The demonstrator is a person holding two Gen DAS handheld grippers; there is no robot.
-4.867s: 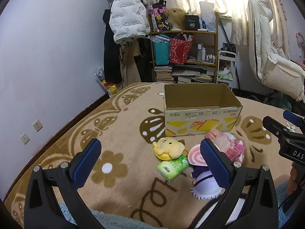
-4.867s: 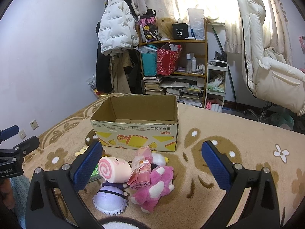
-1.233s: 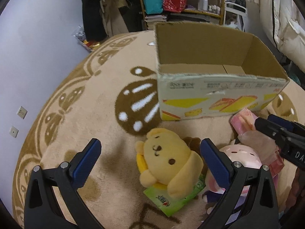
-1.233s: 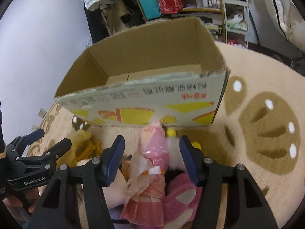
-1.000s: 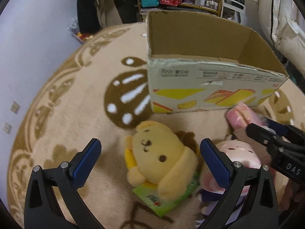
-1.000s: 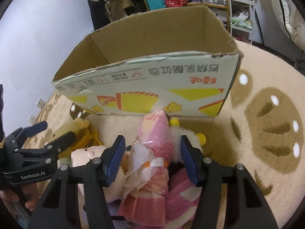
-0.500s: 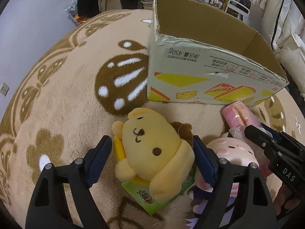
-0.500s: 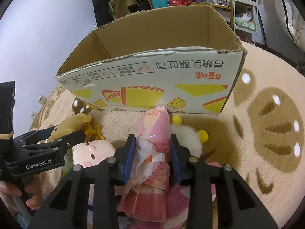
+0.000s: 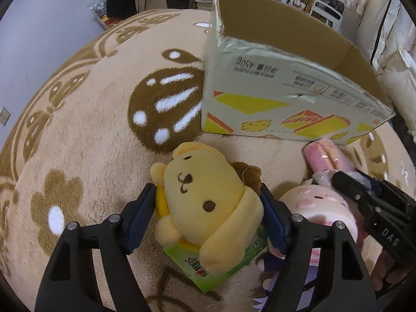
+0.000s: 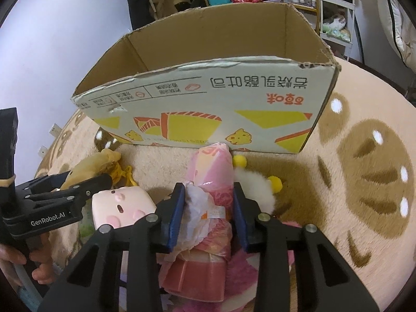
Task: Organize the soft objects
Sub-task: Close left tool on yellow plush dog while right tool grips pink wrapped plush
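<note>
Two views, left wrist first. The left gripper [image 9: 208,215] has just been closing, and its blue pads now sit against both sides of the yellow dog plush [image 9: 205,202], pinching it at the head. The plush lies face up on the tan rug [image 9: 85,135], partly on top of a green packet [image 9: 208,267], just in front of the open cardboard box [image 9: 273,104]. To its right lies a pink-faced doll [image 9: 317,208], and past that a pink wrapped roll [image 9: 327,156] close to the box's front wall; the right gripper [image 9: 369,197] reaches in there from the right edge.

From the right wrist, the right gripper [image 10: 209,213] is pinched on the pink wrapped roll [image 10: 210,182], pads pressing its crinkled wrapper on both sides; the roll's far end touches or nearly touches the box [image 10: 208,109]. A white plush with yellow pompoms [image 10: 257,189] lies just right of the roll, with a magenta plush [image 10: 241,278] lower down. The doll [image 10: 122,205] is to the left, beside the left gripper [image 10: 85,182] and the dog plush [image 10: 93,166]. A hand [image 10: 28,265] holds that gripper's handle.
</note>
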